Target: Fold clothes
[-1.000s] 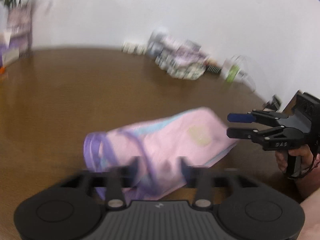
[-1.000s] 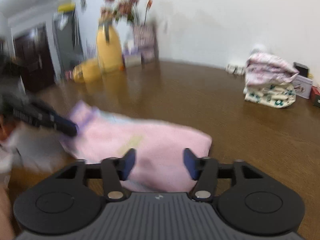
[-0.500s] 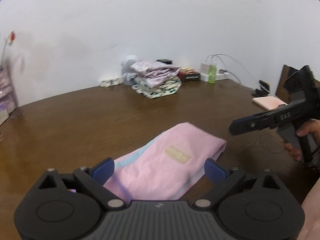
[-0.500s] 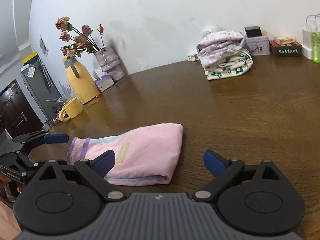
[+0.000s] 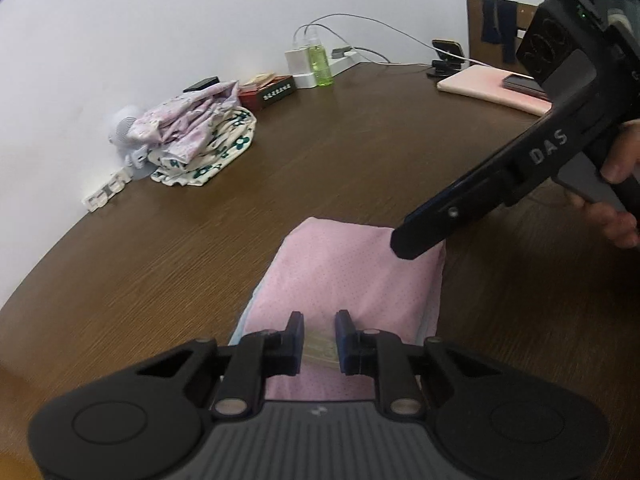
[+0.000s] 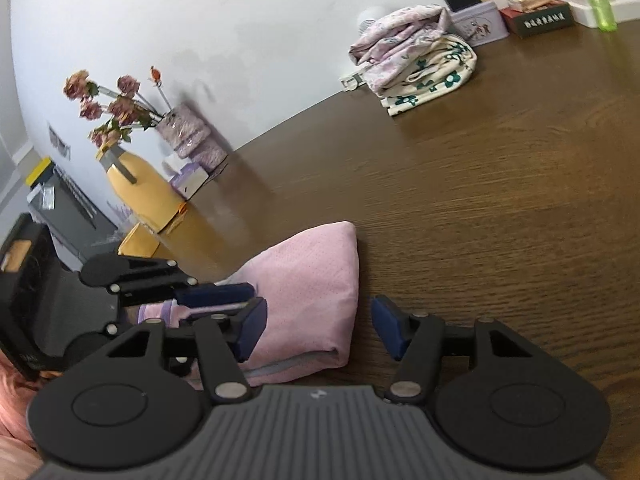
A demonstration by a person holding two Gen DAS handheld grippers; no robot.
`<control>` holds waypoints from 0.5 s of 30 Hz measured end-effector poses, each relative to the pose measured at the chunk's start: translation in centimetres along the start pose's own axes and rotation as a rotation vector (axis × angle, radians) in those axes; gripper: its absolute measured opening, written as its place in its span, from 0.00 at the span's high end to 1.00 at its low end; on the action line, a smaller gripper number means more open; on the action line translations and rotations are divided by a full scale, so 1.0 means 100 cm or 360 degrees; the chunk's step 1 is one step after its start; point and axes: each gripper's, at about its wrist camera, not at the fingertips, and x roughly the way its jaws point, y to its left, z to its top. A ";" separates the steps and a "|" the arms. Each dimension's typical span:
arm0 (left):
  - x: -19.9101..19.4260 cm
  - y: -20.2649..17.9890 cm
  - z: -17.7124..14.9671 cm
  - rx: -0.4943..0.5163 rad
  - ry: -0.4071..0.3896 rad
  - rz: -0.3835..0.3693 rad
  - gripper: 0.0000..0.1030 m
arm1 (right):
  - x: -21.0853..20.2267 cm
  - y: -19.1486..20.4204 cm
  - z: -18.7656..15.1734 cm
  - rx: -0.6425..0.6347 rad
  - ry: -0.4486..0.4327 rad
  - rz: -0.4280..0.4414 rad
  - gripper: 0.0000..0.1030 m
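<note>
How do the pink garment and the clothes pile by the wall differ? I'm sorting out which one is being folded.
The pink garment is plain, lies flat and folded near both grippers; the clothes pile is patterned, floral and green-printed, bunched up at the wall. The left gripper is closed on the garment; nothing touches the pile. Both rest on the brown table.

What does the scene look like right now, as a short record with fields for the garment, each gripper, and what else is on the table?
garment: pink garment, folded, lying flat on the wooden table
left gripper: left gripper, jaws narrowed around the garment's near edge by a tan label; whether it is clamped cannot be told
right gripper: right gripper, jaws open, over the garment's folded corner
finished pile: folded clothes by the wall
other items: yellow vase with flowers, green bottle, dark red box
</note>
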 end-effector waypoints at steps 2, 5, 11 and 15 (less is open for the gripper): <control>0.003 0.002 -0.003 0.0012 0.0002 -0.0023 0.83 | 0.003 0.000 -0.002 0.0049 -0.0005 0.0007 0.58; 0.006 0.005 -0.008 0.0030 0.0004 -0.0057 0.83 | 0.005 0.001 -0.006 0.0130 -0.0024 0.0005 0.60; 0.002 0.010 -0.008 0.0023 -0.0013 -0.0069 0.83 | 0.006 -0.003 -0.012 0.0301 -0.0053 -0.0043 0.82; -0.001 0.013 -0.008 0.0018 -0.0025 -0.0075 0.73 | 0.012 -0.008 -0.013 0.0394 -0.0047 -0.0022 0.95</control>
